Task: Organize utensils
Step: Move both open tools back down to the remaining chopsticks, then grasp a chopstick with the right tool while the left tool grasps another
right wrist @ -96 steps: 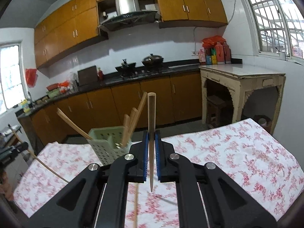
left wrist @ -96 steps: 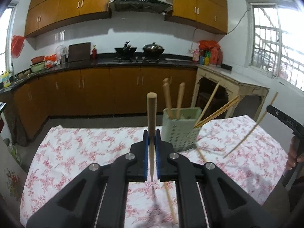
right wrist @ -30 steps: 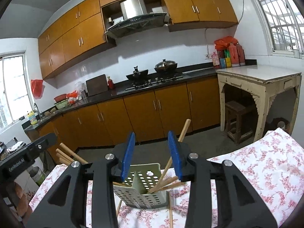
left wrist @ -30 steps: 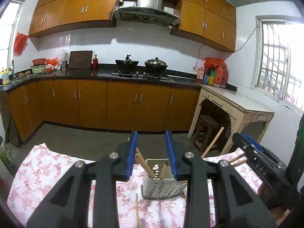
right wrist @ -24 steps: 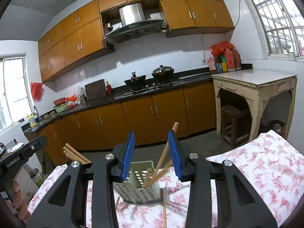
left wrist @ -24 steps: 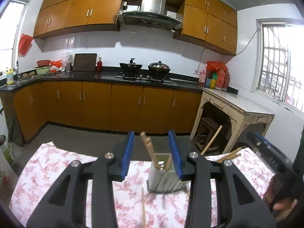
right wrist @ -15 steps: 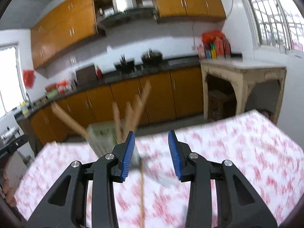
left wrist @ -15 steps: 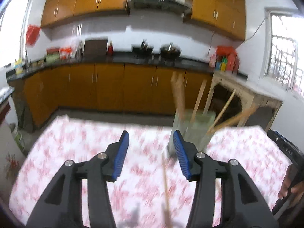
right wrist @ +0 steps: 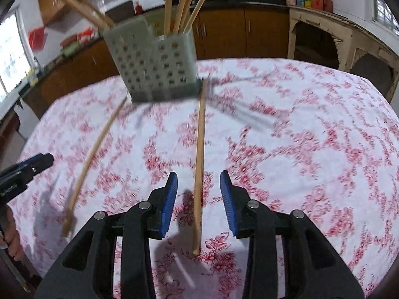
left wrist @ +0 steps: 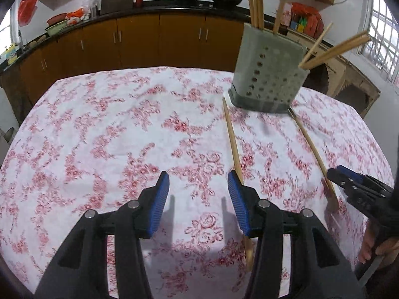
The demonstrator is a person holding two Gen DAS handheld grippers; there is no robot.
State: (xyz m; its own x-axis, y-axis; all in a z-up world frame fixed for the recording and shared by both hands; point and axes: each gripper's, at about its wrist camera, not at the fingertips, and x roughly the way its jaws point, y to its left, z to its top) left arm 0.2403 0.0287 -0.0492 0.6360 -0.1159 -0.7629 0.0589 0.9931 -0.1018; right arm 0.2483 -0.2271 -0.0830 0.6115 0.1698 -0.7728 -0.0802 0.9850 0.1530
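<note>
Both claws wide and empty, right gripper (right wrist: 198,194) straddling one chopstick (right wrist: 199,164) below the holder (right wrist: 159,67), left gripper (left wrist: 198,200) beside the other chopstick (left wrist: 233,149) (off-centre): risk of rolling sticks, or nudging that loaded holder.

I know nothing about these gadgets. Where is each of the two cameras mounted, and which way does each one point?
Left wrist view: rides on the left gripper, looking down its open blue fingers at the floral tablecloth; the right gripper pokes in at the right edge.
Right wrist view: rides on the right gripper, open on either side of a chopstick lying on the cloth; the left gripper shows at the left edge.
Both see the perforated utensil holder and two loose chopsticks.
</note>
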